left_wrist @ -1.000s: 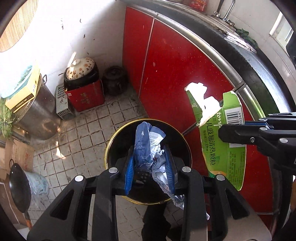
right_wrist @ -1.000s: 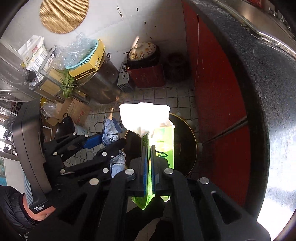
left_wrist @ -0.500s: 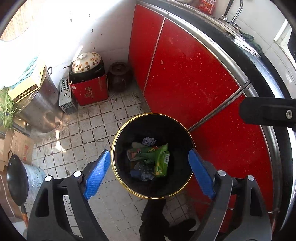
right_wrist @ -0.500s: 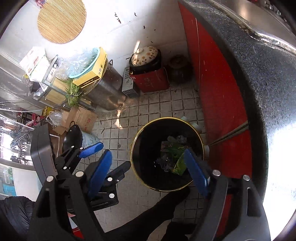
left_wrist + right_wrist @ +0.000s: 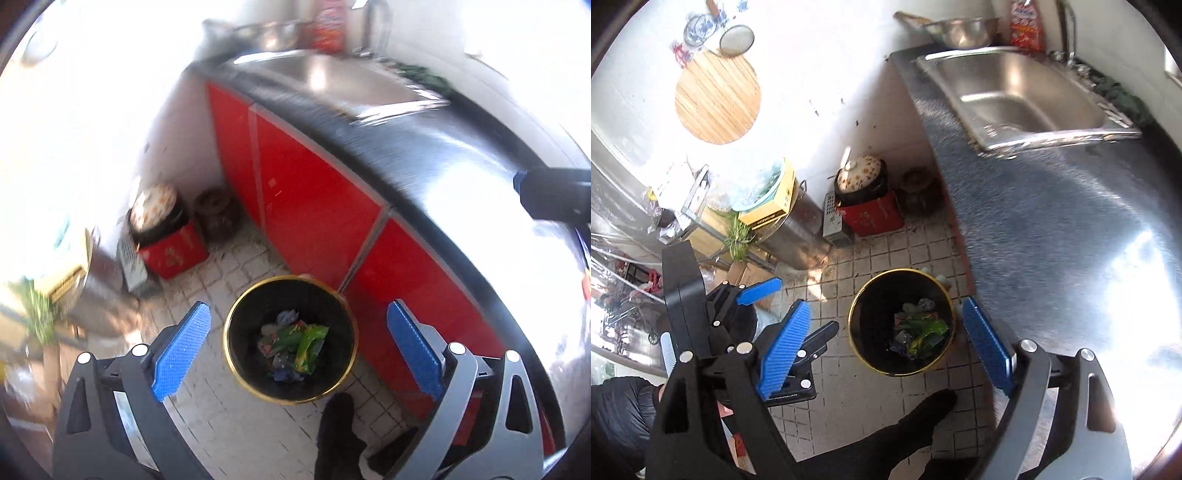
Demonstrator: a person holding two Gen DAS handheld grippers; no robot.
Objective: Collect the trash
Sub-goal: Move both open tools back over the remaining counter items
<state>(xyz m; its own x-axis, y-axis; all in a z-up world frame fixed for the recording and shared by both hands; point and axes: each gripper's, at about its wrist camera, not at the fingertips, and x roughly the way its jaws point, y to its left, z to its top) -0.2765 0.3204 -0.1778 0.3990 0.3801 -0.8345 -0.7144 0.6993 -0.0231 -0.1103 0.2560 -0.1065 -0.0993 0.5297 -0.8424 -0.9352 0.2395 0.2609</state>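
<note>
A black trash bin with a gold rim [image 5: 343, 306] [image 5: 857, 332] stands on the tiled floor beside the red cabinets. Crumpled trash lies inside it: a green carton [image 5: 310, 345] [image 5: 929, 334] and blue-white wrappers [image 5: 288, 317]. My left gripper [image 5: 295, 354] is open and empty, high above the bin. My right gripper [image 5: 882, 343] is open and empty, also high above the bin. The left gripper also shows at the lower left of the right wrist view [image 5: 775, 306].
Red cabinets [image 5: 314, 192] carry a dark counter [image 5: 1052, 229] with a steel sink [image 5: 1023, 96]. A red box with a patterned pot [image 5: 868, 210], a dark jar [image 5: 918, 190], a metal drum [image 5: 798, 236] and cluttered shelves stand by the wall. The person's black shoe [image 5: 908, 417] is near the bin.
Both grippers opened and dropped the blue wrapper and green carton into the bin, then rose well above it. The counter and sink have come into view.
</note>
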